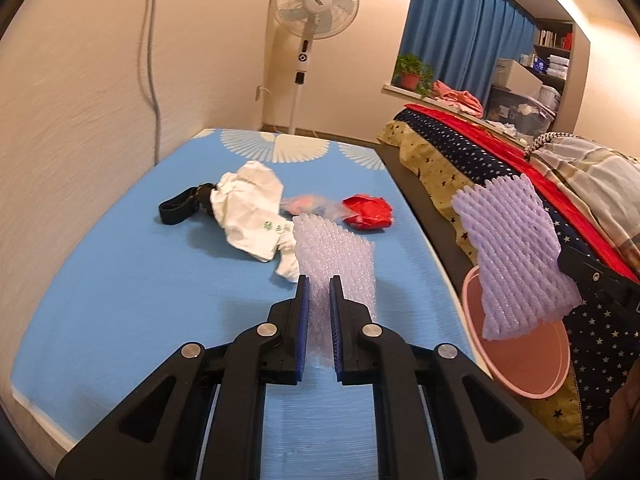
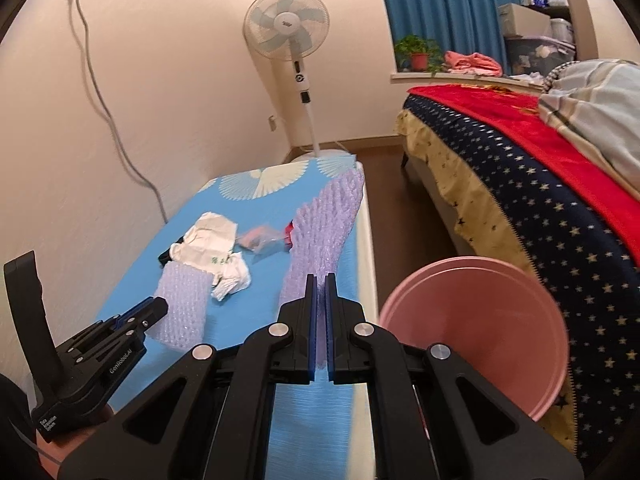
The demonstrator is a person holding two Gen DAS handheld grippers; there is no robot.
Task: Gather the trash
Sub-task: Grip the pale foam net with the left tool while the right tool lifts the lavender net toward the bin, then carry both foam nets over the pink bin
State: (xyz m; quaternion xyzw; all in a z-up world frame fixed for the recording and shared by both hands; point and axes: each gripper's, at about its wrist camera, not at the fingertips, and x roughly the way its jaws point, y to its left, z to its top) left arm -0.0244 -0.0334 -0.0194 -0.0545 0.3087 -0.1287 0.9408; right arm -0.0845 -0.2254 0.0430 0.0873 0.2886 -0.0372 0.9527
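Foam netting (image 2: 326, 220) pinched in the right gripper (image 2: 319, 292) (left gripper (image 1: 319, 292) grips its own foam sleeve (image 1: 336, 248)) could drift past the pink bin (image 2: 472, 332).

Purple foam net (image 2: 328, 220) upright; bubble wrap (image 1: 334, 256) upright.

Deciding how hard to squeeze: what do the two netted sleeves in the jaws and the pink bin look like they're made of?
Both the purple sleeve and the clear sleeve look like soft foam mesh: ribbed, open netting, translucent, flexing under the jaws. The pink bin looks like rigid plastic: smooth, slightly glossy, with a moulded rim.
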